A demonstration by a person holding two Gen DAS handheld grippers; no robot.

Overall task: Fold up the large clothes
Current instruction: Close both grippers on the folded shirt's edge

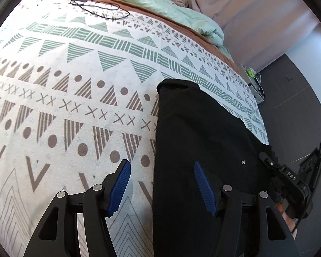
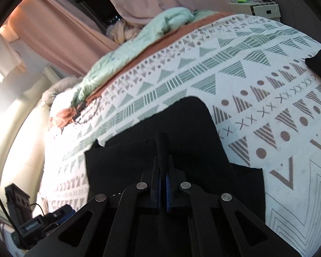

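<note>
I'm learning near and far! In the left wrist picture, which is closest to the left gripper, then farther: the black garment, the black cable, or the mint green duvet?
From the left gripper:
1. Black garment, right under the right-hand finger.
2. Black cable, far up the patterned bedspread, upper left.
3. Mint green duvet, just beyond the cable, along the bed's far edge.

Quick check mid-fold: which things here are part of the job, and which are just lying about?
Job:
black garment
right gripper, pinching its fabric
left gripper, open
patterned bedspread

Lying about:
mint duvet
black cable
bedside cabinet
</note>
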